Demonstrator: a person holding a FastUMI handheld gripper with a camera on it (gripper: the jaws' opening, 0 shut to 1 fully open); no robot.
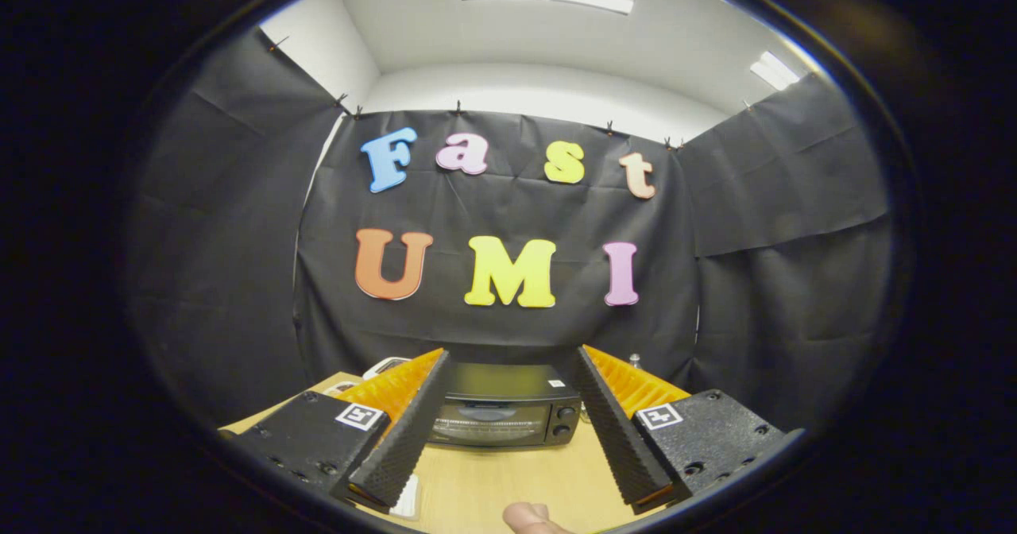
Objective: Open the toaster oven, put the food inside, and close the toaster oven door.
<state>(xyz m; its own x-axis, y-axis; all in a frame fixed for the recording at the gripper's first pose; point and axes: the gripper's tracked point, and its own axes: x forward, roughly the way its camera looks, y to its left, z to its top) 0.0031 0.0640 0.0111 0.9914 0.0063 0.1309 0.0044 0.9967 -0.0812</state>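
A black toaster oven point(502, 413) stands on the wooden table point(508, 482) beyond my fingers, seen in the gap between them. Its glass door is shut and two knobs point(565, 420) sit on its right side. My gripper point(510, 363) is open, fingers spread wide with nothing between them, held above the table and some way back from the oven. A pale rounded bit of food point(531, 518) lies on the table close below, between the fingers' bases and partly cut off.
A white object point(385, 365) peeks out behind the left finger, left of the oven. A white card point(407, 498) lies on the table beneath the left finger. Black cloth walls close the booth behind and on both sides.
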